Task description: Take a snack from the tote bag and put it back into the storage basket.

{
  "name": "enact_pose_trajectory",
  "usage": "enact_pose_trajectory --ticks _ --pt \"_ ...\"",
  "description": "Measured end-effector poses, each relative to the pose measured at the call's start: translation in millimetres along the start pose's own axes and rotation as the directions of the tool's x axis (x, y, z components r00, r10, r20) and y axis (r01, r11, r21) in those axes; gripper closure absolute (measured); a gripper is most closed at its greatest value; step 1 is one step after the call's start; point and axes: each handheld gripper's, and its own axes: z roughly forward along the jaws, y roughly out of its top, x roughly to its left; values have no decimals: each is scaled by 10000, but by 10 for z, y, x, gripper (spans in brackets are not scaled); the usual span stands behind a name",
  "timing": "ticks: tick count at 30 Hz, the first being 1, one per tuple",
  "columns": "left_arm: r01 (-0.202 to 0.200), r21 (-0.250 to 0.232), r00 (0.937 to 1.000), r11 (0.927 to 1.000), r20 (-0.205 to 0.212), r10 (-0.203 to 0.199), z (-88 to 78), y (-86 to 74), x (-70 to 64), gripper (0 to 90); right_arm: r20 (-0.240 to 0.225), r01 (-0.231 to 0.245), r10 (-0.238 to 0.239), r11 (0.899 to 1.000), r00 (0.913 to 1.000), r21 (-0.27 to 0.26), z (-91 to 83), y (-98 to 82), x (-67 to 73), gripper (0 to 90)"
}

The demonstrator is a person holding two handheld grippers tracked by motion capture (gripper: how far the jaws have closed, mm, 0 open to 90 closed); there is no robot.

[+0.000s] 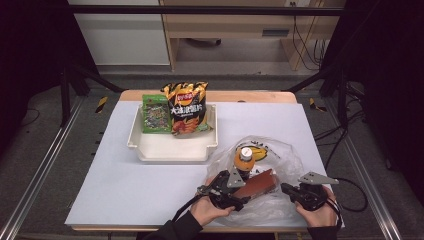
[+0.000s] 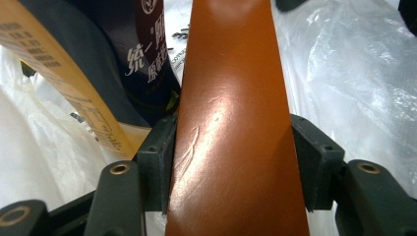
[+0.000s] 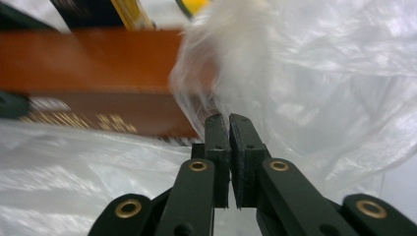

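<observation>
Lab recording bay: black frame posts [image 1: 67,85], floor rails [image 1: 40,175], loose cables [image 1: 305,45], white-topped table [image 1: 125,185]

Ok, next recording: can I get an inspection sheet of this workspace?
Surface: white tabletop, wooden edge at the far side.
Job's things: brown flat box and orange-capped drink bottle in a clear plastic bag.
Clutter: cream plastic tray holding a green snack packet and an orange crisp bag.
Grippers: left gripper clamps the box; right gripper pinches the bag film.
Cables: black cable from the left gripper.
Surroundings: dark frame rails, grey floor.
</observation>
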Motion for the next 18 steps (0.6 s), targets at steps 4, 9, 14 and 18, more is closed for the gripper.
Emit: enact_pose_trajectory --ticks 4,9,14,18 --pt "24 -75 10000 10000 -1 -24 -17 -8 -6 428 86 99 -102 9993 9999 353 118 -55 20 861" --pt "-221 -30 9998 9998 0 221 -18 -21 1 428 130 209 -212 9995 9997 226 96 -25 46 823" --pt "-349 -106 9992 9993 -220 347 14 -12 -28 413 91 255 -257 9993 9996 279 99 -33 34 852" --pt "-578 297 9976 9979 -354 588 70 -11 -39 398 115 298 -300 9994 9995 184 96 -29 35 867"
